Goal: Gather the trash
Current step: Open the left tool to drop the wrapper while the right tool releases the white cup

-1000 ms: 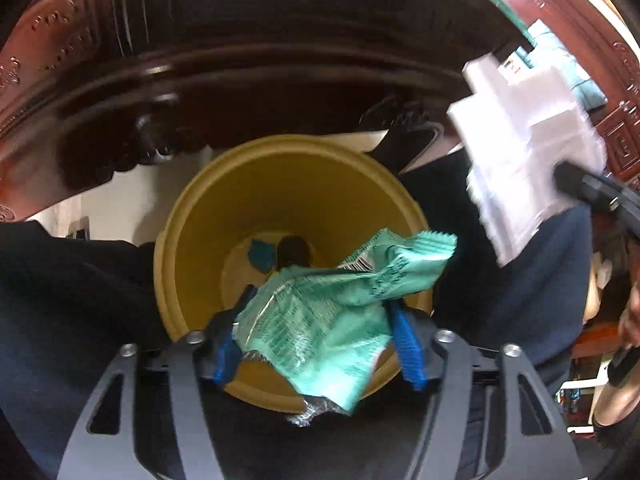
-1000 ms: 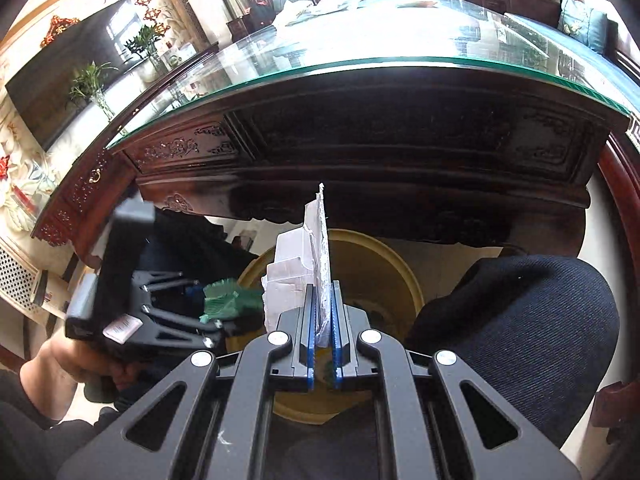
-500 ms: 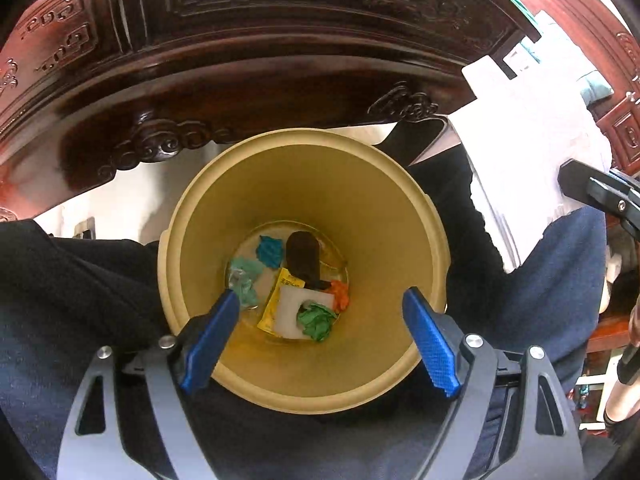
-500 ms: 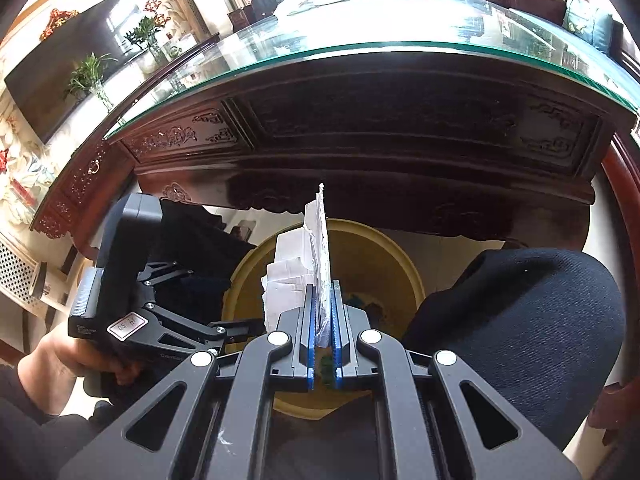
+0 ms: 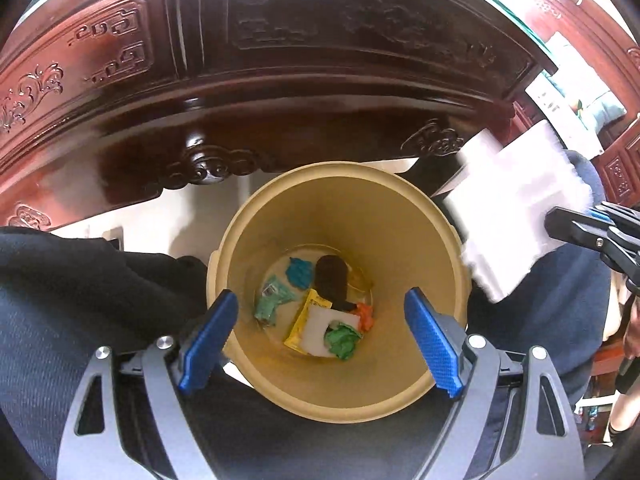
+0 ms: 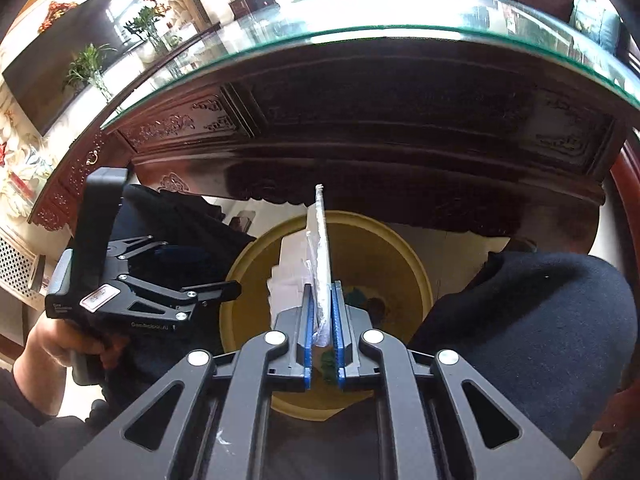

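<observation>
Right wrist view: the right gripper (image 6: 321, 344) clamps a flat white plastic packet (image 6: 320, 248) upright, the round yellow bin (image 6: 416, 276) open at 12 o'clock below it.

Carved dark wooden table (image 6: 400, 128) with glass top (image 6: 400, 12), pale floor (image 5: 188, 208).

Daylight pours in at twelve o'clock in the right wrist view, glare washing the glass table (image 6: 400, 8) top nearly white; its carved apron sits in deep shadow. Left wrist view: the white wrapper (image 5: 516, 216) at three o'clock is blown out, detail lost, while the yellow bin (image 5: 420, 248) is evenly lit and sharp. Fisheye bending curves every edge, black vignette in the corners
</observation>
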The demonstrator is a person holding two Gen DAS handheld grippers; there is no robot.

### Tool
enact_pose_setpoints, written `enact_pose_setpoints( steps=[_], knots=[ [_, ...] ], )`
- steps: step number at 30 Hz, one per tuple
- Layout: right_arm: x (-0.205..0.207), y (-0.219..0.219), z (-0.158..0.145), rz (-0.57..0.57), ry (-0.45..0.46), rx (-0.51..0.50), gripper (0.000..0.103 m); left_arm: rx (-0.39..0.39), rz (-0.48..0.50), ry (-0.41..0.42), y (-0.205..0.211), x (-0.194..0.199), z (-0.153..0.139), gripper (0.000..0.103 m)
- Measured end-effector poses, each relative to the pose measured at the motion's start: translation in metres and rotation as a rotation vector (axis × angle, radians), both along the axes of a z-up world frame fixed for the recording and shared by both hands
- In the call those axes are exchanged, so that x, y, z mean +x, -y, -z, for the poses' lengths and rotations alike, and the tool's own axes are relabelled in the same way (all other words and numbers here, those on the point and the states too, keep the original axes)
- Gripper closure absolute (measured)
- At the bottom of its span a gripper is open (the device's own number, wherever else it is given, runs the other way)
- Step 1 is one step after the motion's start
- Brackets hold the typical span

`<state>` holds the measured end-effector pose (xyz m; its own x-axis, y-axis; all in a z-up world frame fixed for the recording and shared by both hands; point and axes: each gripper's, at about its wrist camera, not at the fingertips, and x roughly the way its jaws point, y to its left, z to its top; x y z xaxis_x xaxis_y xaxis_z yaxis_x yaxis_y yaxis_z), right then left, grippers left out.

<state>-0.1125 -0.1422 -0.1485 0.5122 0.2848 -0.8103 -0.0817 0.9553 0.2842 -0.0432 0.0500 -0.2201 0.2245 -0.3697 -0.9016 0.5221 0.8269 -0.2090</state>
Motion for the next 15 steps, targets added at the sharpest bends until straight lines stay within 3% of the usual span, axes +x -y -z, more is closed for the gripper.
enact_pose_setpoints(
  steps=[2, 15],
  knots=[
    [0.0026, 0.0045, 0.0033, 0.018, -0.013, 0.001, 0.075, 0.003, 0.01, -0.003, 0.0018, 0.0009, 0.0005, 0.018],
    [-0.0006, -0.0009, 0.0107, -0.009, -0.034, -0.011, 0.075, 0.01, 0.014, -0.008, 0.0072, 0.0025, 0.0077, 0.017]
  ],
)
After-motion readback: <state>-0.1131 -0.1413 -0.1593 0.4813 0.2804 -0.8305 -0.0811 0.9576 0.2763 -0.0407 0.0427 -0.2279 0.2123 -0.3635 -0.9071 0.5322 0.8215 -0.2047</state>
